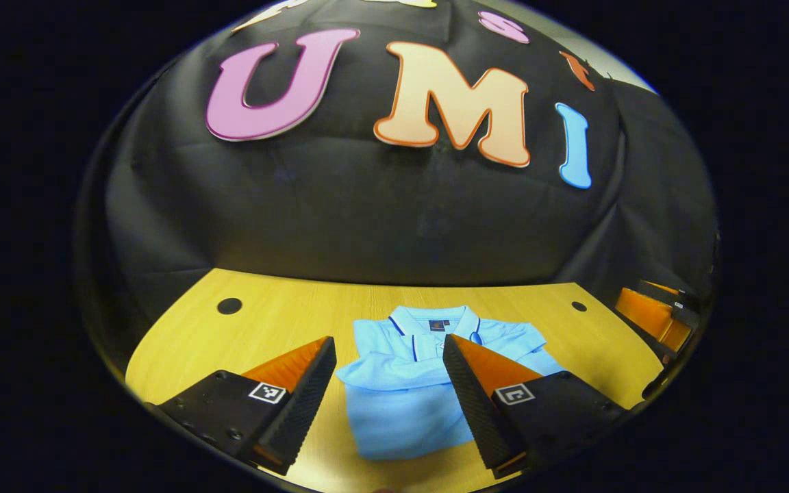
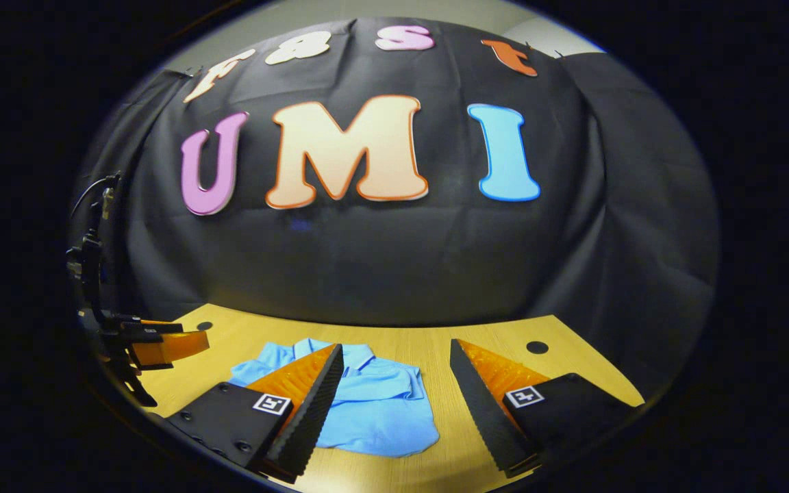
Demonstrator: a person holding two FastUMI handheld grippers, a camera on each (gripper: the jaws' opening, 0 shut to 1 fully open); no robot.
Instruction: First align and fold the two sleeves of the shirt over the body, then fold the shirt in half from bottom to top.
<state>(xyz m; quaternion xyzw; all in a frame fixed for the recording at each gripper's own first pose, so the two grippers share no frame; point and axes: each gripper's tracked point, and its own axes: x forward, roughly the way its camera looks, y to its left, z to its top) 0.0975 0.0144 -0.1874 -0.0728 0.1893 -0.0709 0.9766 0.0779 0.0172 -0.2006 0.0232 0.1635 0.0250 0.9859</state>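
My left claw (image 1: 389, 397) hangs spread wide above the worktop (image 1: 278, 322), nothing between its 2 fingers but open air, with the shirt (image 1: 401, 404) lying below and ahead of it. My right claw (image 2: 394, 404) is spread just as wide and also holds nothing; from it the shirt (image 2: 374, 411) sits ahead and to the left, partly behind the left finger.

The shirt lies flat near the middle of the worktop, collar toward the booth's wall. In the left gripper view I see a band of cloth laid across the chest just below the collar, which I read as the sleeves already folded in over the body. The outline looks short and squarish, and its near edge is rounded like a fold and not a hem, so I judge the bottom-to-top fold is likely done as well, though I cannot tell this for certain from these angles. The right edge in the right gripper view looks a little uneven.

If that reading holds, little is left beyond a tidy of the edges. Both claws are clear of the cloth, neither touching it. Each claw shows at the far side of the other's view, well apart from the shirt.
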